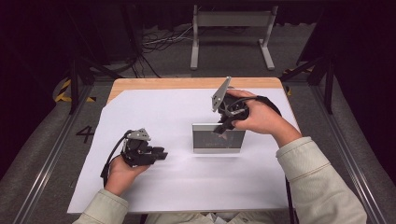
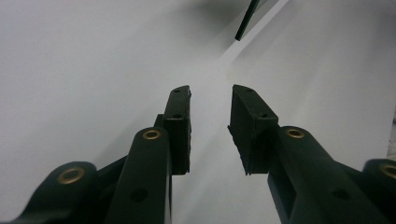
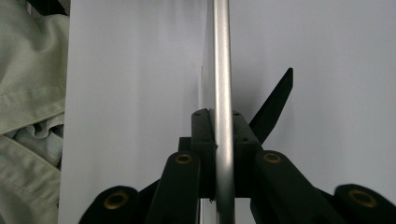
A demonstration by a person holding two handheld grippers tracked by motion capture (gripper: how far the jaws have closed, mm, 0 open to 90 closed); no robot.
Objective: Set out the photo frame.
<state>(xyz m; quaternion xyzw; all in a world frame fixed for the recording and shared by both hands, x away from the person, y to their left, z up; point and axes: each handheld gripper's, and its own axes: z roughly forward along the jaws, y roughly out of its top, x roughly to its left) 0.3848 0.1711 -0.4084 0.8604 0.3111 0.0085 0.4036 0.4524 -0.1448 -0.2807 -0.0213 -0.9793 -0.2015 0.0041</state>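
**Right gripper clamps frame's top edge; left gripper idle and apart**

Object: a silver-edged picture frame (image 1: 218, 138) with a dark face, standing near the middle of the white sheet (image 1: 177, 186) that covers the table, toward the person's right. It stands upright or nearly so, long axis running left-right across the table.

Right gripper (image 1: 225, 125): comes down on the frame from above. In the right gripper view the jaws sit pressed on either side of the thin metal edge (image 3: 222, 70), which runs straight up between them. A black prop, probably the frame's back stand (image 3: 273, 106), angles out on one side.

Left gripper (image 1: 156, 154): rests low on the sheet, well apart from the frame, pointing toward it. Its jaws are spread, nothing between them, bare sheet ahead. The frame's corner (image 2: 246, 21) shows far off at the top of the left gripper view.

Judgement: the right hand is nearer and already has the grip; any lift or tilt turns on that top-edge pinch.

Room: open sheet lies in front of and left of the frame; the table's right edge is nearer.
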